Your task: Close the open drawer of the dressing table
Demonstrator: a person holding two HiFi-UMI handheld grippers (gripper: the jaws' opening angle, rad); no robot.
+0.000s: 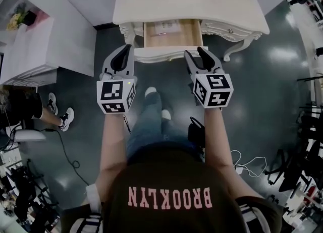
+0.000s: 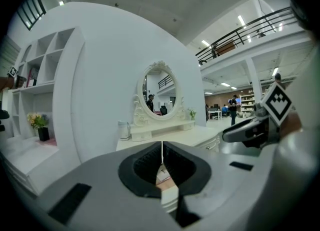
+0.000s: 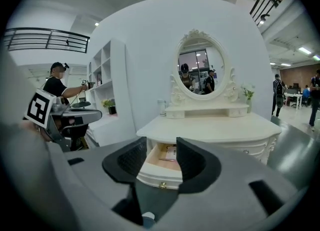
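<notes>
Drawer [image 1: 173,34]: pulled out at the front centre of the counter; bare wood inside, papers lying in it.
Counter [image 1: 192,0]: cream with carved legs; an oval mirror [image 3: 201,72] stands at the back.
Right gripper [image 1: 195,53]: near the drawer front, not touching it; fingers wide apart, nothing between them.
Left gripper [image 1: 126,49]: near the drawer's left corner; fingers pressed together, empty.
Floor [image 1: 262,91]: dark, glossy.

Dark T-shirt [image 1: 171,174], pink block lettering BROOKLYN. Sleeve ends [image 1: 91,223] striped black and white. Blue jeans [image 1: 146,126]. White shoes [image 1: 150,92]. Hand tools, left tongs [image 1: 125,48] and right tongs [image 1: 195,51]: grey moulded shells, black ribbed pads. White cube [image 1: 116,96] on each, black square markers on faces.
</notes>
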